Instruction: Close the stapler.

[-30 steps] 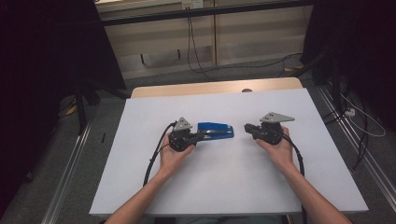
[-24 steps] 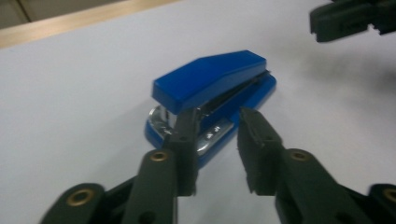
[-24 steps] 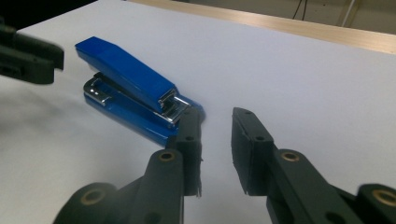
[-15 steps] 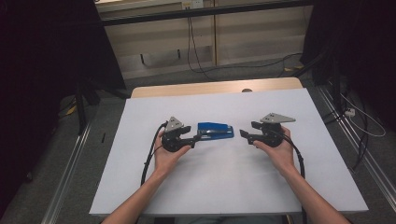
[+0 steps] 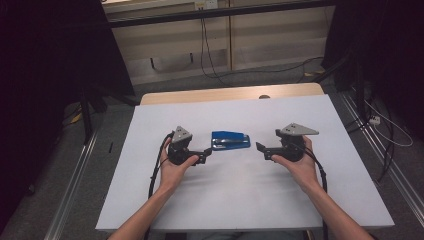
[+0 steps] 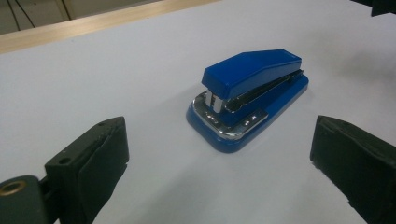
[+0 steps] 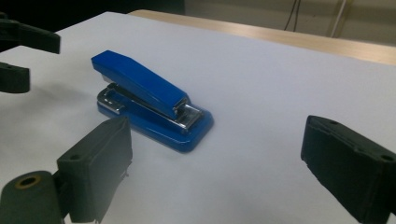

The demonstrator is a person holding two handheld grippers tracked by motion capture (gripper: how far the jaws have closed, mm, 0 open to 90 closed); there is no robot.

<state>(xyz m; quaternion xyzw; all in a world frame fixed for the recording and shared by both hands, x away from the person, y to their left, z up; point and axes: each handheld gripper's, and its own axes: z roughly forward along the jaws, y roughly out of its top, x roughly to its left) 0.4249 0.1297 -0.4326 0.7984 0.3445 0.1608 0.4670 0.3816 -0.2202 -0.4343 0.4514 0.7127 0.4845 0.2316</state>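
- One blue stapler [image 5: 230, 140] is seen lying flat near the middle of the white table [image 5: 240, 200], somewhat closer to its far edge.
- The left tool [image 5: 204, 153] is held just beside the stapler's left end; its jaws have just been opening, stand wide, and grip nothing.
- The right tool [image 5: 261, 149] is held near the stapler's right end, clear of it; its jaws have likewise been opening and hold nothing.

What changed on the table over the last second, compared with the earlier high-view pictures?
The left tool has drawn back from the blue stapler toward the left, and its jaws have just been opening, nothing between them. The right tool jaws have also just been opening, empty. The stapler stayed flat on the white table.
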